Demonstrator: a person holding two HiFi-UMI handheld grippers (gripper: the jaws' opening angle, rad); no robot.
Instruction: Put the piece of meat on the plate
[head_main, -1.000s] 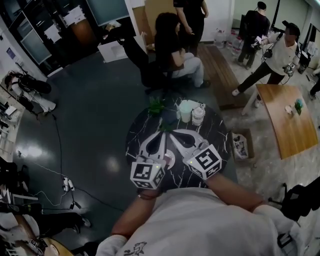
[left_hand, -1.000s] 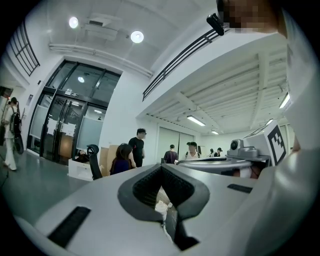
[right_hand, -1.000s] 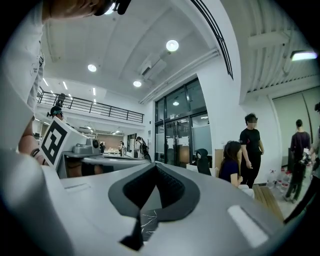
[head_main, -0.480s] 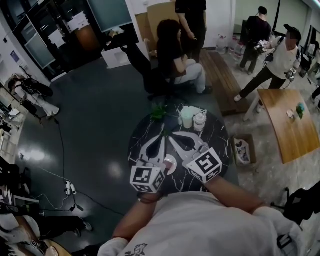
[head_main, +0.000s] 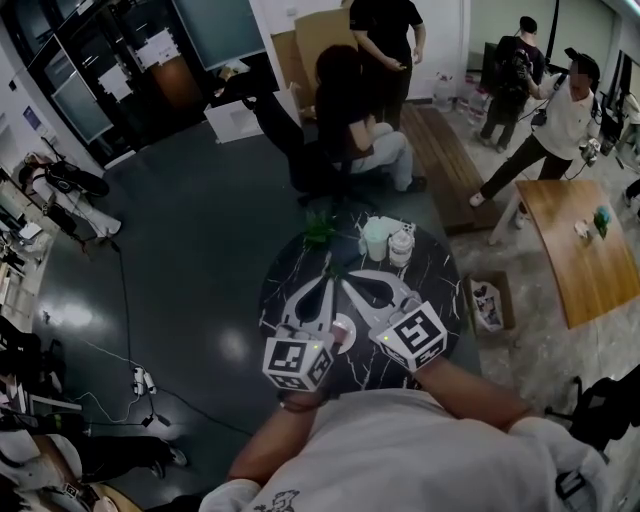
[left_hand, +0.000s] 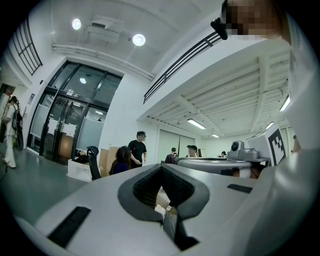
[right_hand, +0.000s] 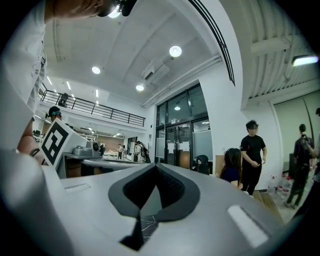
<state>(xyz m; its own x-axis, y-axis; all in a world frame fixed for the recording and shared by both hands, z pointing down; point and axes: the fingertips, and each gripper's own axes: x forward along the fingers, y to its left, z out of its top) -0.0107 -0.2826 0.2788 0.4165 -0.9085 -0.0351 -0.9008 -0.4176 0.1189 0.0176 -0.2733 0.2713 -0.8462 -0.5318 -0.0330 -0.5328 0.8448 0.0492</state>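
A round black marble counter (head_main: 445, 285) carries a green plant (head_main: 318, 230), a pale cup (head_main: 375, 238) and a white jar (head_main: 401, 246) near its far edge.

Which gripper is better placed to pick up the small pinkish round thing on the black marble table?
Left, by a little, I judge. The small pinkish round thing lies between both grippers, closer to the left gripper than to the right gripper. Both have fingers shut, with tips past it.
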